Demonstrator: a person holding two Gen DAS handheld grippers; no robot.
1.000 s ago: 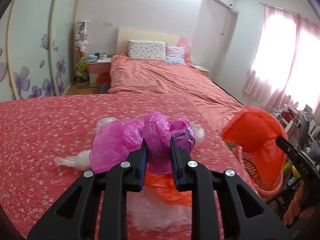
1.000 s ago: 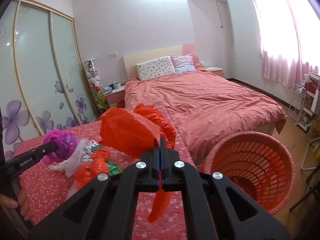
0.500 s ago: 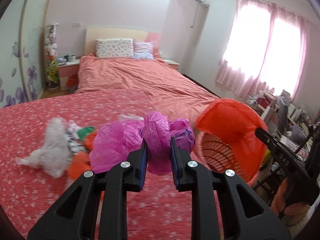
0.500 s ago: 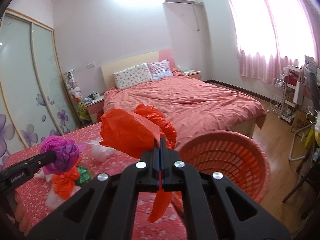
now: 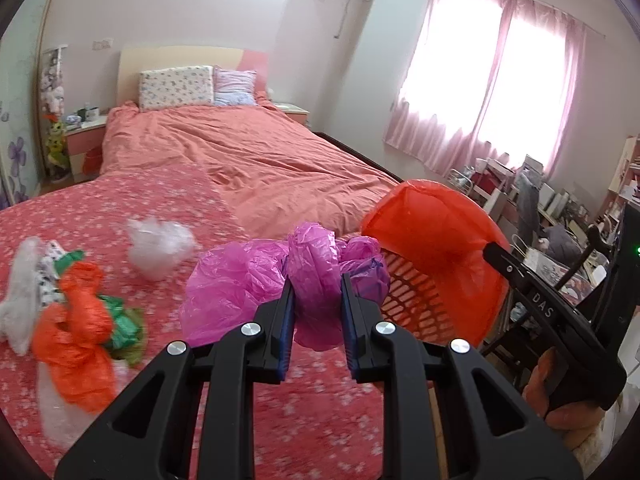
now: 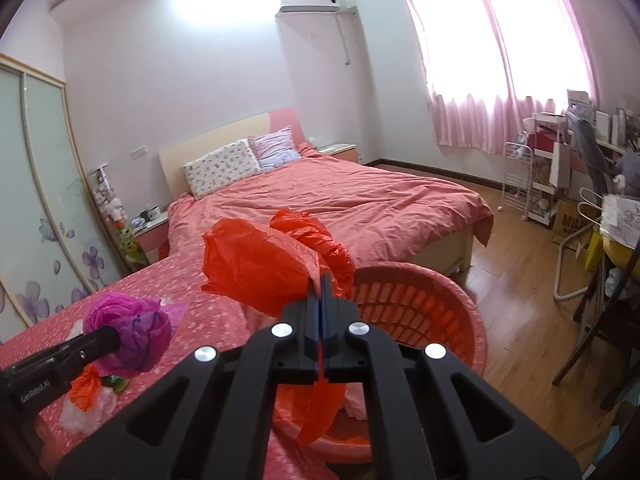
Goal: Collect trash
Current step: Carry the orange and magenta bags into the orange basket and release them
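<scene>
Both bags should be carried fully over the orange basket (image 6: 436,300) rim before letting go, as light plastic drifts. The left gripper (image 5: 317,312) pinches a pink bag (image 5: 280,276) beside the basket; the right gripper (image 6: 320,304), fully closed, holds an orange bag (image 6: 260,268) above it. What the basket contains is hidden; more scraps (image 5: 80,320) lie left of it

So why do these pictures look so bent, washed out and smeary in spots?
Left wrist view: a fisheye lens bows the walls and darkens the corners; the curtained window is blown out white, and the loose bags on the flowered bedspread are motion-smeared. Right wrist view: same curving, glare from the window and the ceiling, yet the orange bag is crisp.
</scene>
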